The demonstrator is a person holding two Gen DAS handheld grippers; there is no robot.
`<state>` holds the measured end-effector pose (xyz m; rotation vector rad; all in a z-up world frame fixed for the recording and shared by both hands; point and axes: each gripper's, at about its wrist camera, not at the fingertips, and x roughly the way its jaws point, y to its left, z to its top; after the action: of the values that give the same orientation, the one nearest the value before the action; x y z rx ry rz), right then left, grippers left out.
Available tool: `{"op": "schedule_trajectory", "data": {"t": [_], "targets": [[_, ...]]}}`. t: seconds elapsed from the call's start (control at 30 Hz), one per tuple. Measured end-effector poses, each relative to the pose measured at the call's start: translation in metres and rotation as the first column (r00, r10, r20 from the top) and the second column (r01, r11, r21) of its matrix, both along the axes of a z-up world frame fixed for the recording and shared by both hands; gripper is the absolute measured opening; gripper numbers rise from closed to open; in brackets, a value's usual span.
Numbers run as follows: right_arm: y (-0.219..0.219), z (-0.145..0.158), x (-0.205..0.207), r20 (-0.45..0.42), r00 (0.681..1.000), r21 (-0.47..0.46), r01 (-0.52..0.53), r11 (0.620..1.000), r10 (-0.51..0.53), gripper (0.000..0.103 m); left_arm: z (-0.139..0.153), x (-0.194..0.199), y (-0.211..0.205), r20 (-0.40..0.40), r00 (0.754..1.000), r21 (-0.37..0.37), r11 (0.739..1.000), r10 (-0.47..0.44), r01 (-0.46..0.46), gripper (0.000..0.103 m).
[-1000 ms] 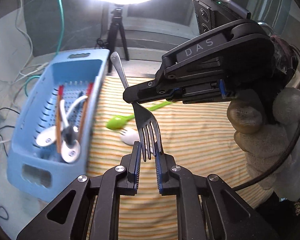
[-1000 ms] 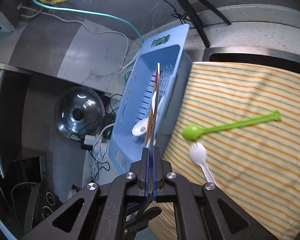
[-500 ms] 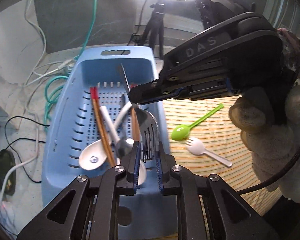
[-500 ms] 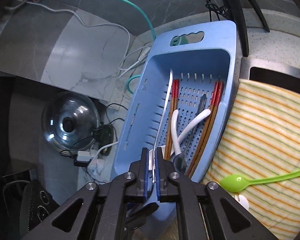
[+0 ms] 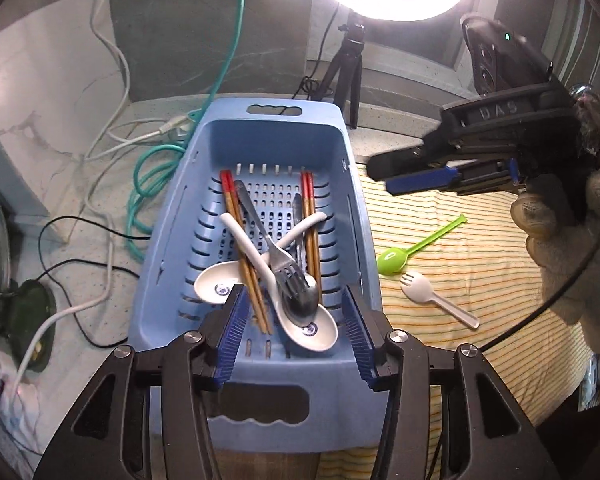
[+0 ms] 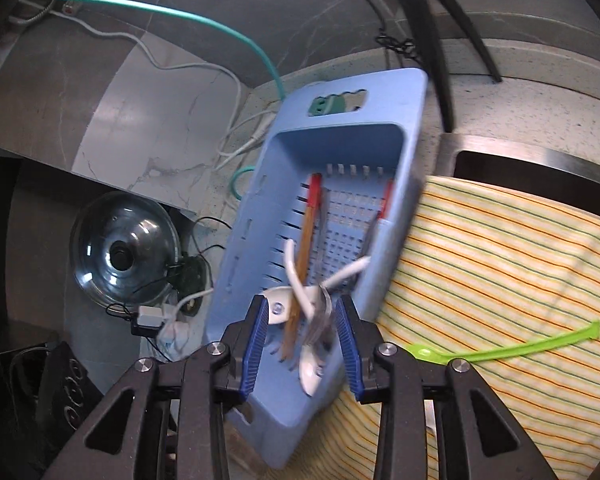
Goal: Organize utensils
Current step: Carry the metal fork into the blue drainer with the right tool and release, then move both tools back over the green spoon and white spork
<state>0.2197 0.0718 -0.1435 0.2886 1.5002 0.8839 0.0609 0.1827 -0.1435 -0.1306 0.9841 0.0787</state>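
A blue slotted basket (image 5: 172, 248) (image 6: 252, 248) holds red-tipped chopsticks (image 5: 236, 216), white spoons (image 5: 216, 286) and a metal fork (image 5: 278, 258) lying across them. My left gripper (image 5: 296, 332) is open and empty, just above the basket's near end. My right gripper (image 6: 302, 350) is open and empty over the basket; it also shows in the left wrist view (image 5: 416, 176), raised to the basket's right. A green plastic spoon (image 5: 396, 258) (image 6: 512, 350) and a white plastic fork (image 5: 424, 294) lie on the striped cloth (image 5: 480, 248).
Cables (image 5: 108, 132) and a teal hose (image 5: 148, 184) lie on the counter left of the basket. A glass pot lid (image 6: 120, 252) sits lower left. A tripod (image 5: 348, 68) with a ring light stands behind the basket. A sink edge (image 6: 520, 160) borders the cloth.
Both grippers have opened. The metal fork left their grip and now lies in the basket. The right gripper has drawn back to the right.
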Motion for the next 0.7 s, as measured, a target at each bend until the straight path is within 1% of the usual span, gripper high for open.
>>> {"op": "schedule_trajectory", "data": {"t": [0.17, 0.27, 0.33, 0.43, 0.53, 0.7], "targets": [[-0.022, -0.023, 0.013, -0.064, 0.998, -0.066, 0.002, 0.998, -0.006, 0.032, 0.004, -0.022, 0.000, 0.011, 0.998, -0.023, 0.998, 0.056, -0.056, 0.047], [-0.022, -0.036, 0.017, -0.058, 0.998, -0.123, -0.020, 0.992, 0.013, 0.032, 0.002, -0.032, -0.001, 0.003, 0.996, -0.042, 0.995, 0.088, -0.088, 0.047], [-0.016, -0.043, 0.019, -0.071, 0.997, -0.131, -0.038, 0.991, 0.029, 0.032, 0.000, -0.037, -0.003, -0.001, 0.995, -0.044, 0.994, 0.103, -0.103, 0.047], [-0.006, -0.052, 0.019, -0.063, 0.997, -0.163, -0.065, 0.985, 0.055, 0.032, 0.001, -0.044, -0.007, -0.006, 0.993, -0.048, 0.992, 0.120, -0.120, 0.047], [0.001, -0.060, 0.016, -0.081, 0.994, -0.181, -0.093, 0.979, 0.080, 0.032, 0.003, -0.052, -0.010, -0.004, 0.991, -0.050, 0.990, 0.134, -0.134, 0.047], [0.001, -0.070, -0.008, -0.130, 0.981, -0.176, -0.167, 0.970, 0.146, 0.032, 0.003, -0.064, -0.011, -0.007, 0.985, -0.051, 0.984, 0.170, -0.171, 0.047]]}}
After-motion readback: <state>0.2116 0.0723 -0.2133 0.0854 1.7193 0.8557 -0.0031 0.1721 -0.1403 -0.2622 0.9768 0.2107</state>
